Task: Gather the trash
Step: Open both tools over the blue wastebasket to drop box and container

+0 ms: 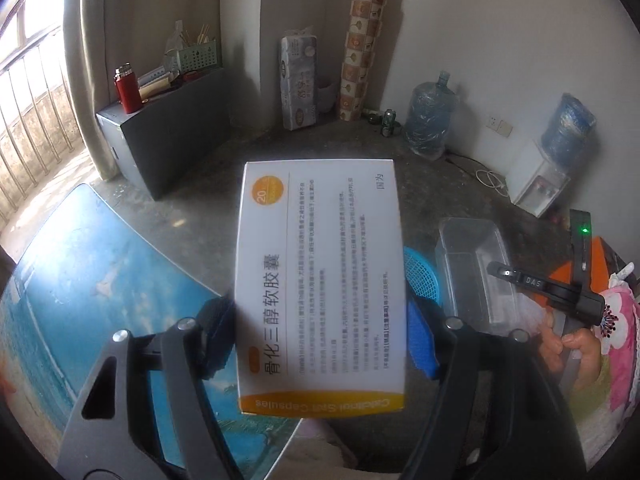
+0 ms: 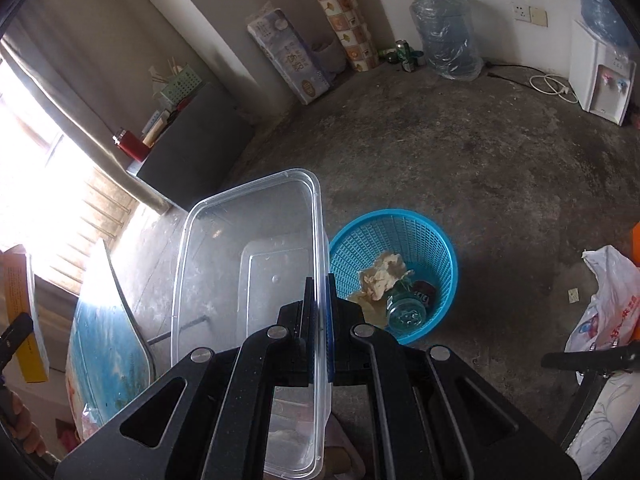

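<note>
**Two pieces of trash carried above the floor, near the waste basket**

The left tongs (image 1: 320, 344) are set wide and are clamped across the lower part of a white-and-orange medicine box (image 1: 320, 280), which is held upright on its short end, its far edge well above the concrete floor (image 1: 192, 208). The right tongs (image 2: 319, 320) are closed narrowly on the right-hand rim of a clear plastic food container (image 2: 248, 240), which hangs off to their left over the floor. In the right wrist view, the blue mesh waste basket (image 2: 432, 248) is seen just right of that rim; crumpled paper (image 2: 380, 276) and a glass jar (image 2: 406, 312) lie inside it. The curved edge of the blue-patterned table (image 1: 100, 280) is seen at lower left. Bare floor extends beyond the basket to the wall, where a water bottle (image 2: 446, 36) and a water dispenser (image 2: 600, 84) stand.
</note>
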Demonstrator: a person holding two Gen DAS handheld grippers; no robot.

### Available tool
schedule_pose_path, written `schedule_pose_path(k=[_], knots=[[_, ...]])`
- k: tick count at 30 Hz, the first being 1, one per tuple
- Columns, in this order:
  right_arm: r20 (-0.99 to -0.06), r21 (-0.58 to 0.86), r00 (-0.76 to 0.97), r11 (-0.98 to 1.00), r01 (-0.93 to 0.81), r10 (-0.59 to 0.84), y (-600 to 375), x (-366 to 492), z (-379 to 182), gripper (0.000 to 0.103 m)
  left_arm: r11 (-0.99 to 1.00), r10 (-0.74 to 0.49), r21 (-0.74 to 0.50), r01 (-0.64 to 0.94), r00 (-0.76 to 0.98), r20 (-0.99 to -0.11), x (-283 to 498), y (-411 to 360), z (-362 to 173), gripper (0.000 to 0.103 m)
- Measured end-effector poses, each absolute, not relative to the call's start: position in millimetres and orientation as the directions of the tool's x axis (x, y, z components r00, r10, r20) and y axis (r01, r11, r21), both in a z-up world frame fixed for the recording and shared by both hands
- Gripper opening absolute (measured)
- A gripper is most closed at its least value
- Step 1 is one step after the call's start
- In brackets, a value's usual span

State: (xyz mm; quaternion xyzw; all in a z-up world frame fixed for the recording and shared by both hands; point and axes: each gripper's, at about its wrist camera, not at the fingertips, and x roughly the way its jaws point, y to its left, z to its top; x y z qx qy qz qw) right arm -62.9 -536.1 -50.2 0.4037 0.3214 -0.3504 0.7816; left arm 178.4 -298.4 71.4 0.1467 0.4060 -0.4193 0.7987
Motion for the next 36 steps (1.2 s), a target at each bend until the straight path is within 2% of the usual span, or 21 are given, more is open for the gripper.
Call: schedule_pose_path(k=[5, 10, 16, 24, 28, 29, 30, 33, 36], knots=[[-0.840, 0.359, 0.464, 0.352, 0.864, -0.283, -561.6, -84.3, -92.8, 0.004, 0.539, -0.567, -0.251, 0.804, 0.126, -0.814, 179.3, -366.1, 22.6, 0.067], [-0.882, 0.297, 0.386, 0.317, 0.901, -0.270, -588.1, -93.6, -136.9, 0.004, 0.533, -0.529, -0.362, 0.764, -0.032, -0.848, 180.7, -425.6, -51.5, 0.067], [-0.909, 0.244, 0.331, 0.321, 0.915, -0.253, -617.5, -87.3, -179.9, 0.004, 0.589, -0.447, -0.399, 0.703, -0.128, -0.885, 185.6, -472.7, -144.5, 0.067], [-0.934, 0.123, 0.238, 0.385, 0.915, -0.267, -639.9, -52.8, -222.2, 0.004, 0.647, -0.392, -0.400, 0.649, -0.167, -0.905, 197.0, -508.6, -223.8, 0.067], [-0.931, 0.076, 0.213, 0.412, 0.908, -0.296, -652.7, -33.1, -231.8, 0.004, 0.665, -0.367, -0.365, 0.652, -0.141, -0.919, 205.8, -519.8, -246.6, 0.070], [-0.929, 0.063, 0.206, 0.420, 0.905, -0.306, -656.9, -27.0, -235.2, 0.004, 0.664, -0.360, -0.354, 0.659, -0.133, -0.923, 207.3, -522.8, -250.6, 0.080], [-0.927, 0.052, 0.202, 0.425, 0.903, -0.316, -660.4, -20.9, -238.9, 0.004, 0.667, -0.357, -0.343, 0.662, -0.120, -0.926, 209.6, -524.8, -253.1, 0.084], [-0.929, 0.018, 0.181, 0.451, 0.892, -0.322, -670.7, -4.4, -256.5, 0.007, 0.671, -0.353, -0.342, 0.658, -0.122, -0.928, 213.6, -525.4, -253.2, 0.084], [-0.932, 0.007, 0.171, 0.456, 0.890, -0.320, -676.0, 1.6, -269.0, 0.019, 0.685, -0.383, -0.359, 0.635, -0.105, -0.918, 217.2, -515.3, -241.9, 0.084]])
